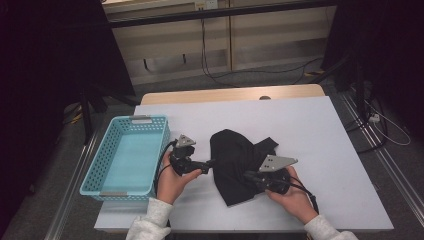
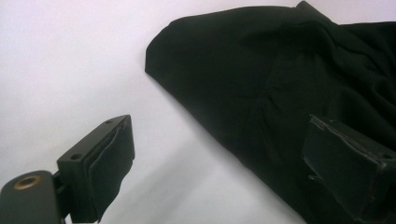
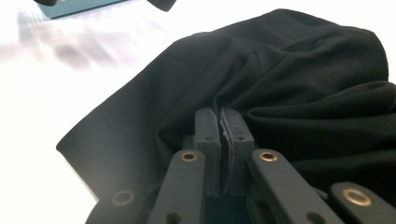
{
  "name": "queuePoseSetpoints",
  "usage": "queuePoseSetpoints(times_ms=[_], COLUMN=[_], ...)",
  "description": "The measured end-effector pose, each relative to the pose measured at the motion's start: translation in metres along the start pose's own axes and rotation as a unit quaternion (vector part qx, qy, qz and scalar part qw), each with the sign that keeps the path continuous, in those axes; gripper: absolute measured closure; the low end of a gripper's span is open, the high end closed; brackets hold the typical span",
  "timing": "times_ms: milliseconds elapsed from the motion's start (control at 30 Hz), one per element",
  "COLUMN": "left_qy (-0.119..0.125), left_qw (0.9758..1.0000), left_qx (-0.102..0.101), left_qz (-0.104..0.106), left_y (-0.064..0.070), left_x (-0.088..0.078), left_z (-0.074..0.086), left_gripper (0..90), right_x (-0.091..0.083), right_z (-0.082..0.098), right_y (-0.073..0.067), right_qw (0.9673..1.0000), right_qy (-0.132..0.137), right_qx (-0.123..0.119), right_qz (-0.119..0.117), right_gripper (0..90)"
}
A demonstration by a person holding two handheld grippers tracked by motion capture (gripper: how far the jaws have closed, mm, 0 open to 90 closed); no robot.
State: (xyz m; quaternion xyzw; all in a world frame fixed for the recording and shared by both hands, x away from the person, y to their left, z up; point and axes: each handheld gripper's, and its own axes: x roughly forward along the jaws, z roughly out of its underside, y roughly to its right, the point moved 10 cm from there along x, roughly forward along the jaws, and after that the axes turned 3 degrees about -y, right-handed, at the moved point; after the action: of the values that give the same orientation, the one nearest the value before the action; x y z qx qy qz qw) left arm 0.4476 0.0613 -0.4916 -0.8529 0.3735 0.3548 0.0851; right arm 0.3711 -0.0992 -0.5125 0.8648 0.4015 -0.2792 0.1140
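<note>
A black cloth (image 1: 232, 150) lies crumpled in the middle of the white table (image 1: 320, 130). My left gripper (image 1: 209, 163) sits at the cloth's left edge and is open. In the left gripper view (image 2: 224, 140) one jaw stands over bare table and the other over the cloth (image 2: 261, 70), with nothing pinched. My right gripper (image 1: 248, 175) rests on the cloth's lower right part. In the right gripper view its jaws (image 3: 223, 114) are pressed together, and creases in the cloth (image 3: 289, 60) run into the tips, so it is shut on a fold.
A light blue plastic basket (image 1: 95, 165) stands empty at the table's left, close to my left hand; its corner shows at the top of the right gripper view (image 3: 70, 9). Bare white table spreads to the right and behind the cloth. Cables lie on the floor beyond.
</note>
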Motion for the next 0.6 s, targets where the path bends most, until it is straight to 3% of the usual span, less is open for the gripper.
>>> queuePoseSetpoints(times_ms=[100, 200, 367, 600], left_qy=[-0.001, 0.000, 0.001, 0.002], left_qw=[1.0000, 1.0000, 1.0000, 1.0000], left_qx=[0.000, 0.002, -0.001, -0.002], left_qz=[-0.001, -0.002, -0.002, -0.004], left_y=[-0.001, -0.002, -0.002, -0.003], left_x=[0.000, -0.001, -0.002, -0.003], left_z=[0.000, 0.000, 0.000, 0.000], left_gripper=[9.3, 9.3, 9.3, 9.3], right_x=[-0.001, -0.004, -0.011, -0.035], right_z=[0.001, 0.000, -0.002, -0.003], right_y=[0.001, 0.008, 0.016, 0.053], right_qw=[1.0000, 0.9999, 0.9996, 0.9954], right_qy=[-0.001, 0.003, 0.008, 0.027], right_qx=[0.000, 0.004, 0.010, 0.044], right_qz=[-0.002, 0.016, 0.026, 0.081], right_gripper=[86.0, 86.1, 86.3, 87.6])
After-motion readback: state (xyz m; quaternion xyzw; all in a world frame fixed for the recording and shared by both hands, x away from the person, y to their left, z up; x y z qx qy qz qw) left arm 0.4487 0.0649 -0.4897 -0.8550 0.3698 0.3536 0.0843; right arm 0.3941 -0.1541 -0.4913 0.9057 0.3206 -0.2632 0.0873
